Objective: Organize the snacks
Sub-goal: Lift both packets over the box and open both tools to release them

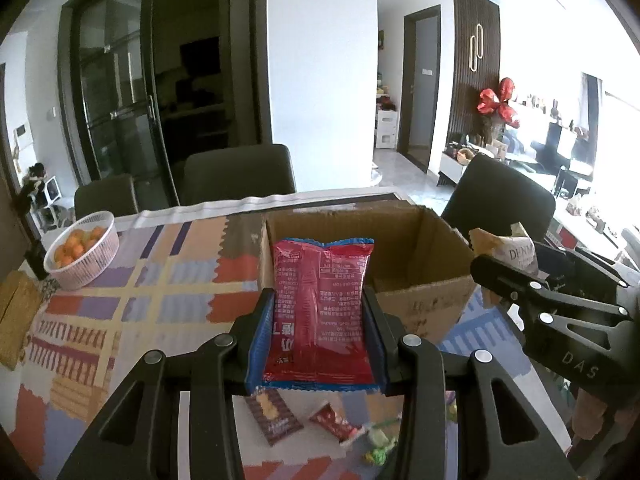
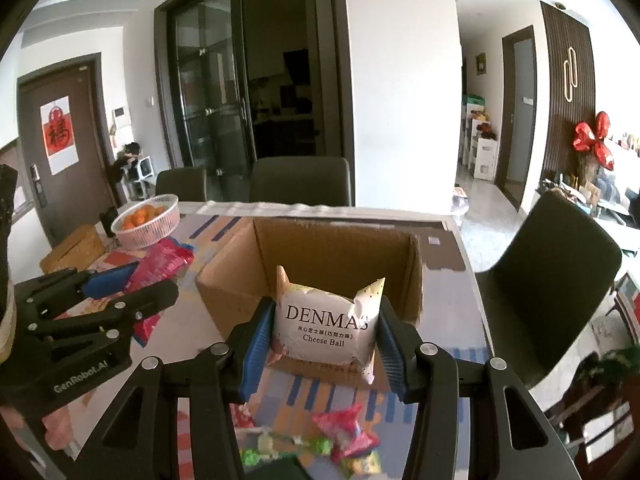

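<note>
I've got the left gripper (image 1: 319,312) clamped on the red snack bag (image 1: 320,308) and the right gripper (image 2: 324,328) pinching the white cheese ball pack (image 2: 326,326), both held above the table near the open cardboard box (image 2: 320,248), ready for dropping in

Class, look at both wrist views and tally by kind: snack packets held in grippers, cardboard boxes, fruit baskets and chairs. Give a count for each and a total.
Snack packets held in grippers: 2, the red packet in the left gripper and the white cheese ball packet in the right gripper
Cardboard boxes: 1
Fruit baskets: 1
Chairs: 3
Total: 7
</note>
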{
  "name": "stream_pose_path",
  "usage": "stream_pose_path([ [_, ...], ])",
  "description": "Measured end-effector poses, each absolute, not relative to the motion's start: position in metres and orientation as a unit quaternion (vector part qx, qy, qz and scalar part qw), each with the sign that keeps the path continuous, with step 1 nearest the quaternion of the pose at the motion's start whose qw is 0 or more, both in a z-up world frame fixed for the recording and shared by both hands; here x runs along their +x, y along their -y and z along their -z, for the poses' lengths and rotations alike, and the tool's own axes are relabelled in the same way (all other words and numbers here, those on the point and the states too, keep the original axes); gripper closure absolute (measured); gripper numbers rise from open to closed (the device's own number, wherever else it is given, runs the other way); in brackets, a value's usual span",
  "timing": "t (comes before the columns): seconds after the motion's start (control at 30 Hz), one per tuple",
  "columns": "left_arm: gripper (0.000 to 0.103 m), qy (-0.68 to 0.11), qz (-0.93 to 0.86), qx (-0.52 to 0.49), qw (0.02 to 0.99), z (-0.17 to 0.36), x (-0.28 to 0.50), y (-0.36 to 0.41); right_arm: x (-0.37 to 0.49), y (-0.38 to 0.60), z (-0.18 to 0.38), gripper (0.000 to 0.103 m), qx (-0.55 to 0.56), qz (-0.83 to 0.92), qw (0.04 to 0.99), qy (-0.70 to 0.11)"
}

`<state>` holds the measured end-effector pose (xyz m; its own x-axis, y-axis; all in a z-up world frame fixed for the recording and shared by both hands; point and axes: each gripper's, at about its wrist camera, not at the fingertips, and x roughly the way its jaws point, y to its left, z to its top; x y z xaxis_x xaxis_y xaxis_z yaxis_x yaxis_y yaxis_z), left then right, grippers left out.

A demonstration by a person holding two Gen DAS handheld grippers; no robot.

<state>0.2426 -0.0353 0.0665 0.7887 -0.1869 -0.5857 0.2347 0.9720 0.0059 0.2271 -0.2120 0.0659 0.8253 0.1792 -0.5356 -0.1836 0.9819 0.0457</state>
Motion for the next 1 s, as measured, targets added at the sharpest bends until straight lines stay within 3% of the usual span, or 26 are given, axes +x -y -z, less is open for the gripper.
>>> stream_pose_path([
  [0.83, 0.061, -0.350, 0.113, 0.047, 0.929, -0.044, 0.346, 0.054, 0.332, 0.211, -0.045, 0.053, -0.023, -0.100, 0.947, -0.306],
  [0.9, 0.056, -0.352, 0.109, 0.041, 0.929, -0.042, 0.350, 0.052, 0.336, 0.212, -0.043, 0.053, -0.023, -0.098, 0.946, -0.308],
  [0.93, 0.049, -0.352, 0.107, 0.039, 0.929, -0.041, 0.349, 0.050, 0.337, 0.212, -0.042, 0.050, -0.022, -0.097, 0.946, -0.307],
  [1.0, 0.045, -0.350, 0.102, 0.041, 0.930, -0.042, 0.345, 0.049, 0.339, 0.213, -0.040, 0.040, -0.021, -0.091, 0.947, -0.307],
])
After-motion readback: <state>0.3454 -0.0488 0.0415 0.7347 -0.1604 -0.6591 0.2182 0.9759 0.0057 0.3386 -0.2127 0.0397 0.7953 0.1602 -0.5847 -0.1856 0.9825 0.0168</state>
